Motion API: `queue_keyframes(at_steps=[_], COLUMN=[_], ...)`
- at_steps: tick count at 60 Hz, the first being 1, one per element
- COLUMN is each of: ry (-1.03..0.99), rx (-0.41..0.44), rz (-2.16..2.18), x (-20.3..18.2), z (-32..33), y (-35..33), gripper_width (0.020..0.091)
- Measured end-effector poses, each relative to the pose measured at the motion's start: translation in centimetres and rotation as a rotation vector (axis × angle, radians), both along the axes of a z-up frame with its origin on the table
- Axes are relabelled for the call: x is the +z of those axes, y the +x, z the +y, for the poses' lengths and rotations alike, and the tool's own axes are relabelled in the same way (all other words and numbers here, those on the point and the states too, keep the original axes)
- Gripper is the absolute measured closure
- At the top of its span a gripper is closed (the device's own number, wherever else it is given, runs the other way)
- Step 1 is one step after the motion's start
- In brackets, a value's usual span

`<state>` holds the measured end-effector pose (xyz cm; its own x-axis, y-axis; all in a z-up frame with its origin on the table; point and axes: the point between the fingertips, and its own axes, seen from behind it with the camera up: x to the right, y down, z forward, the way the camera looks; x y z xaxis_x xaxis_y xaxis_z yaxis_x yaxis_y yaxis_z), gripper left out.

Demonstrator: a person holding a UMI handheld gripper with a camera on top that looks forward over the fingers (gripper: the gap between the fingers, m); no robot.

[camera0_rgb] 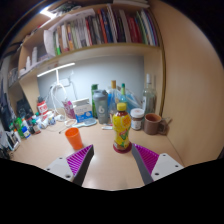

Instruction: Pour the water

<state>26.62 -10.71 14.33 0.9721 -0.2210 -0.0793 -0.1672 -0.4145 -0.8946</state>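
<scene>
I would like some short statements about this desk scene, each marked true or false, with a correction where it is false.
1. The gripper is open and holds nothing. True.
2. The bottle with the yellow label stands just ahead of the fingers. True.
3. The orange cup lies on its side. False: it stands upright.
4. The brown mug is between the fingers. False: it stands beyond them, beside the bottle.
5. Books fill a shelf above the desk. True.
</scene>
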Motion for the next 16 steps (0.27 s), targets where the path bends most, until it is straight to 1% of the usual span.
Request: queue_keyframes(at_steps=[9, 16], ry=[0.062, 0.091], rx=[-0.008, -0.003], rz=[-0.043, -0.036], x=[8.4, 12.9], z=[-6.5, -10.8], y=[-4.5, -7.8], gripper_width=[0.0264, 0.0261])
